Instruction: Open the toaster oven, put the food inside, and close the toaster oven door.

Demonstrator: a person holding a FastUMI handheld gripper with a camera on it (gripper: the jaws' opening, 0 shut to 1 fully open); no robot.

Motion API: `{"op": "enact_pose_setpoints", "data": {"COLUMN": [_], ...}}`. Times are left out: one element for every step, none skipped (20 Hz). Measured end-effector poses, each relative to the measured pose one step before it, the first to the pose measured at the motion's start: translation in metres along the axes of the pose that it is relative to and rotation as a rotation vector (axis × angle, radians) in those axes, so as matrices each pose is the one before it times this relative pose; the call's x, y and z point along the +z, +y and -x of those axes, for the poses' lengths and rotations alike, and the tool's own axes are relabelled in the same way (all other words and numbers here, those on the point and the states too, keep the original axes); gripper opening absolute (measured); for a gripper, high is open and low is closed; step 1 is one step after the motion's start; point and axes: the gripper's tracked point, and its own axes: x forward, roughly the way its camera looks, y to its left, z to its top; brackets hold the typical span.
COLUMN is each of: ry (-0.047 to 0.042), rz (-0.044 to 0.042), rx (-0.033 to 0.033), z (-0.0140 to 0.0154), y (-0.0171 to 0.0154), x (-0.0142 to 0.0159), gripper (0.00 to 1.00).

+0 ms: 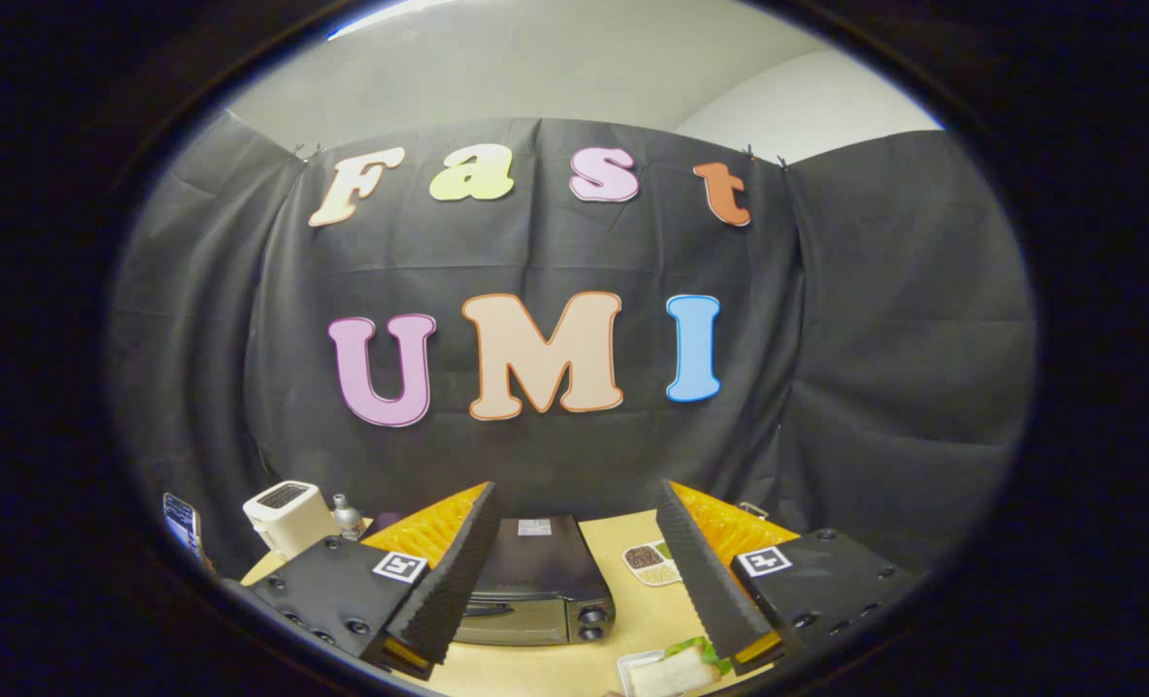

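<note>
A dark toaster oven (pixel 538 579) stands on the tan table (pixel 632 605), seen between my two fingers and a little beyond them. Its door is closed, with the handle across the front and two knobs at its right side. A sandwich with green lettuce (pixel 679 666) lies on a white plate near the tip of my right finger (pixel 705 581). My gripper (pixel 574 571) is open, its black ribbed fingers spread wide with nothing held. It hovers above and in front of the oven.
A white pop-up toaster (pixel 288 515) and a small silver bottle (pixel 347 518) stand beyond my left finger. A divided dish of grains (pixel 653 562) lies to the right of the oven. A phone-like screen (pixel 182 523) sits further left.
</note>
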Motion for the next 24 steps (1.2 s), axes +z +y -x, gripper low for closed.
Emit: {"op": "enact_pose_setpoints", "data": {"ry": [0.01171,0.01027,0.00745,0.00743,0.00863,0.00719,0.00954,0.01303,0.01366,0.00943,0.0049,0.00642,0.01149,0.01273,0.01746,0.01929,0.01377,0.01043,0.01267,0.00726,0.01024,0.01514,0.01427,0.00458], "rz": [0.00281,0.00194,-0.00145,-0.00346,-0.00472,-0.00417,-0.00529,-0.00652,-0.00602,-0.00601,-0.00765,-0.01072,-0.01133,-0.00937,-0.00477,-0.00242,-0.0001,0.0012,0.00596,0.0194,0.02969,0.02935,0.02141,0.00602], "rx": [0.0045,0.00772,0.01361,0.01731,0.01795,0.01656,0.01724,0.01766,0.01188,0.0065,0.00427,0.00631,0.00952,0.01178,0.00626,0.0042,0.00349,0.00077,-0.00706,-0.01272,-0.01087,0.00125,0.00241,0.00999], "z": [-0.00241,-0.00178,-0.00161,-0.00171,-0.00258,-0.00323,-0.00437,-0.00422,-0.00519,-0.00638,-0.00522,-0.00436,-0.00526,-0.00647,-0.00496,-0.00641,-0.0045,-0.00493,-0.00491,-0.00431,-0.00475,-0.00323,-0.00312,0.00094], "y": [0.0047,0.00533,0.00744,0.00844,0.00911,0.00694,0.00817,0.00713,0.00669,0.00486,0.0036,0.00457,0.00507,0.00497,0.00362,0.00143,0.00105,0.00067,-0.00204,-0.00238,-0.00217,0.00175,0.00226,0.0014], "x": [-0.00919,-0.00793,-0.0083,-0.00757,-0.00722,-0.00821,-0.00719,-0.00862,-0.00827,-0.00873,-0.00636,-0.008,-0.00951,-0.01148,-0.01066,-0.01254,-0.00896,-0.00799,-0.00737,-0.00748,-0.00647,-0.00855,-0.00736,-0.00466], "gripper": [1.0,1.0,1.0,1.0,1.0,1.0,1.0,1.0,1.0,1.0,1.0,1.0,1.0,1.0,1.0,1.0,1.0,1.0,1.0,1.0,1.0,1.0,1.0,1.0]}}
